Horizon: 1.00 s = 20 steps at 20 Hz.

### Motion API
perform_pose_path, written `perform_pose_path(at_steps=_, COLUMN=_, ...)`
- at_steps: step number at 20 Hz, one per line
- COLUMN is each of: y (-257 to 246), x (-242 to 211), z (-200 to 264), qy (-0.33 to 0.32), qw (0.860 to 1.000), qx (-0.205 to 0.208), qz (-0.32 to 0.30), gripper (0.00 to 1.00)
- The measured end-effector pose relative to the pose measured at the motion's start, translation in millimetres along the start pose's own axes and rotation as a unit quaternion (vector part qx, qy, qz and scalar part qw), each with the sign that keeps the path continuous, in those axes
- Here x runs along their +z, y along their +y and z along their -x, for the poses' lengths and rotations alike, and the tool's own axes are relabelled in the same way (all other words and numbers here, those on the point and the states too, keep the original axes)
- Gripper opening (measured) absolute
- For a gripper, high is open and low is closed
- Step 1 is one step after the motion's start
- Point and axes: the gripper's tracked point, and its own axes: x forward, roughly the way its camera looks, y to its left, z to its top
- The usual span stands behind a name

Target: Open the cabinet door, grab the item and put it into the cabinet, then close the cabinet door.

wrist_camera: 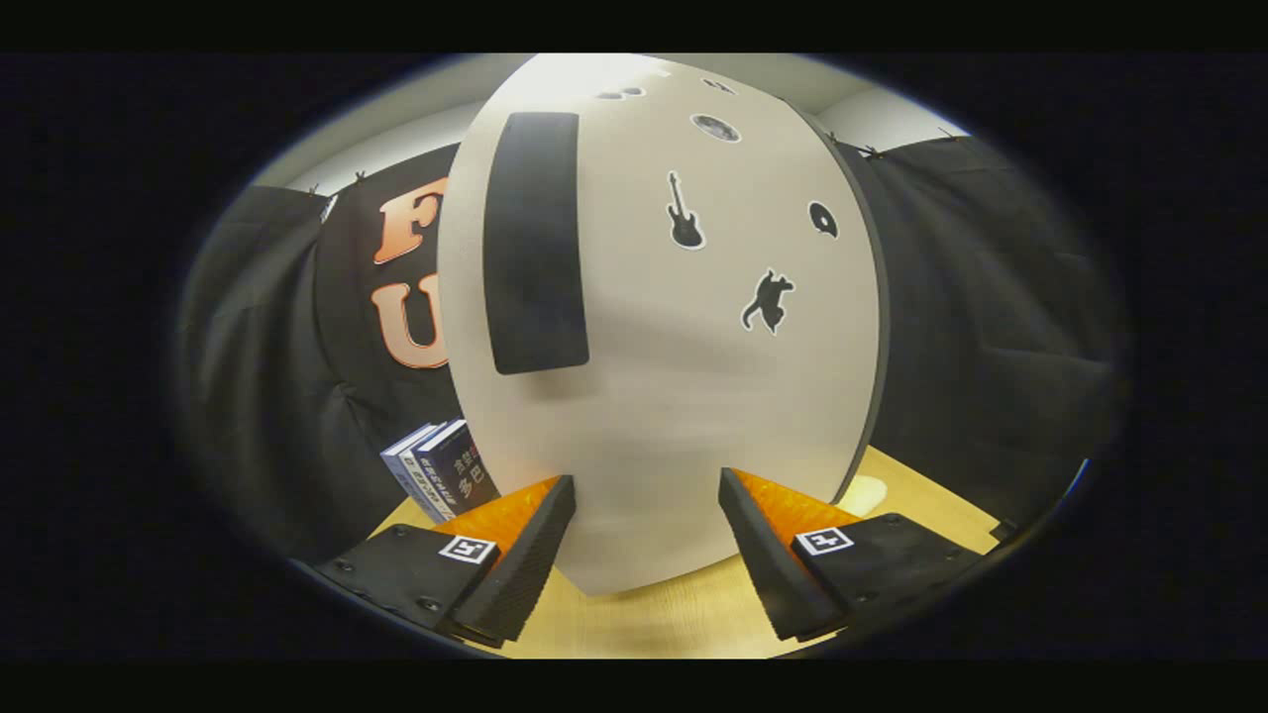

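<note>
The jaws (pixel 646 540) are standing wide apart and holding nothing, pointed straight at the pale cabinet door (pixel 674 396), which is sitting shut and looming close ahead at twelve o'clock. The door's lower edge is lying between the two fingertips, just above the wooden counter (pixel 644 624). A tall dark handle (pixel 535 243) is running up the door at about eleven o'clock from the jaws.

The step in hand looks like opening the door, and doing it well probably means swinging the jaws up and over toward that handle, lining them up across its width, and closing on it squarely before pulling. The hinge is likely on the side away from the handle, so the pull should follow an arc, not a straight line, or the grip may slip.

The item to stow is probably the books (pixel 441 475), standing on the counter at ten o'clock, just beyond the left fingertip and beside the cabinet.

As for writing: the book spines are carrying printed characters, too small to read with confidence. The door is wearing only picture stickers, a guitar sticker (pixel 685 213) and a cat sticker (pixel 768 302) among them, with no words.
</note>
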Motion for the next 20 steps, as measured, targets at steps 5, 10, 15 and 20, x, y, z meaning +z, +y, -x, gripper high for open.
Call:
perform_pose_path(at_steps=5, y=11, x=5, z=-30, qy=0.001, qw=1.0, qx=0.001, qz=0.008, gripper=0.95)
perform_pose_path(at_steps=10, y=3, x=16, z=-12, qy=-0.025, qw=0.999, qx=-0.02, qz=-0.008, gripper=0.95)
perform_pose_path(at_steps=15, y=-25, x=56, z=54, qy=-0.06, qw=0.997, qx=-0.035, qz=-0.015, gripper=0.96)
perform_pose_path(at_steps=20, y=-48, x=97, z=115, qy=-0.073, qw=0.996, qx=-0.043, qz=0.011, gripper=0.95)
